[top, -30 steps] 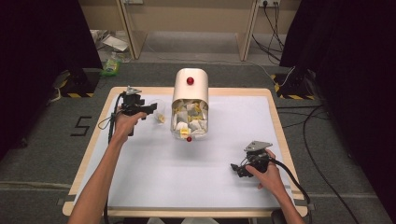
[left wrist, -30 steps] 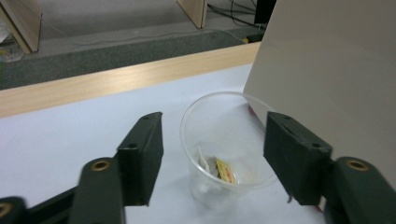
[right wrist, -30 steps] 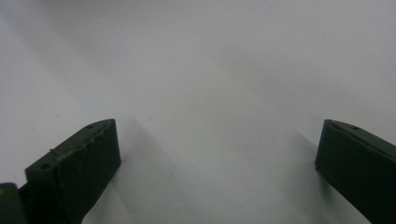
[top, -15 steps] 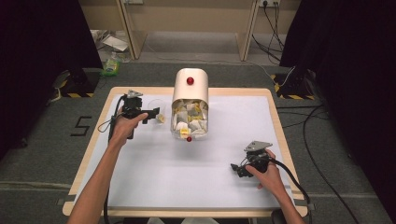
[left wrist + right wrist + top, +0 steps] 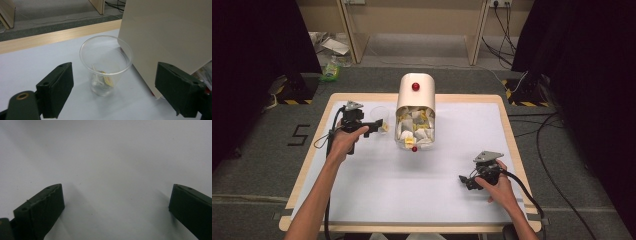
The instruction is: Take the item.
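**Cup waits beside the dispenser, both jaws spread**

At the left of the high view, the left hand-held gripper (image 5: 379,125) hovers with jaws wide over a clear plastic cup (image 5: 105,65), which stands on the table (image 5: 362,200) just beside the cream dispenser (image 5: 415,107), likely to catch sachets; one yellow-marked sachet (image 5: 105,79) lies inside. Lower right, the right hand-held gripper (image 5: 466,181) rests wide open, holding nothing, apparently parked clear.

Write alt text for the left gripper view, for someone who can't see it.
A clear plastic cup stands upright on a white table, a small yellow and white packet lying in its bottom. The left gripper is open, one black jaw on each side of the cup, and a beige box stands just beside it.
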Tool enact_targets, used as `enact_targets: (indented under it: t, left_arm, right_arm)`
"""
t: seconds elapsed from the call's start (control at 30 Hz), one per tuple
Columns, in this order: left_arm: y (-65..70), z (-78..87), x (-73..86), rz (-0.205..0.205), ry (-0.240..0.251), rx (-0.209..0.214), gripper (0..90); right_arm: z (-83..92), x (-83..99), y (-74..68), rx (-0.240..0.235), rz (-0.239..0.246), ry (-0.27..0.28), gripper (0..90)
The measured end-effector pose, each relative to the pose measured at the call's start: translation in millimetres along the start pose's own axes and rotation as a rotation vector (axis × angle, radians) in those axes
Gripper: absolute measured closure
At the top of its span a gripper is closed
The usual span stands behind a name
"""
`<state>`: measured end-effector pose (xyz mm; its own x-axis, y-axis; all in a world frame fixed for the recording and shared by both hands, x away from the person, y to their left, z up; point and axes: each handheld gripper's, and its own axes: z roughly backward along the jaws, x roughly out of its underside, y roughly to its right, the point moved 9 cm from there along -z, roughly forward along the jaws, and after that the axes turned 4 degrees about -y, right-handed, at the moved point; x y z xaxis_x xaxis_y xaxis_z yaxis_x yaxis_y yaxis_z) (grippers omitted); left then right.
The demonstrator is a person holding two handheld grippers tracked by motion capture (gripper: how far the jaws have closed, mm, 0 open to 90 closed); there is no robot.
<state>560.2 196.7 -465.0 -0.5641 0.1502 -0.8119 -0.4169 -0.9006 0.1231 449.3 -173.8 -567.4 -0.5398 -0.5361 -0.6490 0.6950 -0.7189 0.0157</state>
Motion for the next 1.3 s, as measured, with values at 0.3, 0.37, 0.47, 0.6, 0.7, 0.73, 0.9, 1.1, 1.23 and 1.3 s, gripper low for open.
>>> enact_targets:
  t: [0.3, 0.37, 0.47, 0.6, 0.7, 0.73, 0.9, 1.1, 1.23, 1.3]
  left_arm:
    - [9.8, 11.7, 10.7, -0.02, 0.004, 0.011, 14.8]
    - [11.9, 13.9, 13.6, -0.02, 0.006, 0.012, 14.9]
    - [14.8, 17.6, 16.7, -0.017, 0.012, 0.019, 14.9]
    - [17.8, 22.4, 21.3, -0.022, 0.013, 0.022, 14.9]
    - [19.9, 25.8, 23.5, -0.017, 0.023, 0.027, 14.9]
    - [20.7, 26.7, 24.5, -0.016, 0.024, 0.029, 14.9]
    - [23.9, 30.0, 32.2, -0.014, 0.031, 0.035, 14.9]
    - [27.5, 32.2, 49.1, -0.013, 0.025, 0.042, 14.9]
    - [30.7, 34.1, 61.6, -0.019, 0.02, 0.044, 14.9]
    - [32.5, 35.2, 68.6, -0.019, 0.016, 0.044, 14.9]
  right_arm:
    - [0.1, 0.2, 0.0, 0.0, 0.0, -0.002, 0.5]
    - [0.1, 0.2, 0.0, 0.0, 0.0, -0.002, 0.5]
    - [0.1, 0.2, 0.0, 0.0, 0.0, -0.002, 0.5]
    - [0.1, 0.2, 0.0, 0.0, 0.0, -0.002, 0.6]
    - [0.1, 0.2, 0.0, 0.0, 0.0, -0.002, 0.5]
    - [0.1, 0.2, 0.0, 0.0, 0.0, -0.002, 0.5]
    - [0.1, 0.2, 0.0, 0.0, 0.0, -0.002, 0.5]
    - [0.1, 0.2, 0.0, 0.0, 0.0, -0.002, 0.5]
    - [0.1, 0.2, 0.0, 0.0, 0.0, -0.002, 0.6]
    - [0.1, 0.2, 0.0, 0.0, 0.0, -0.002, 0.6]
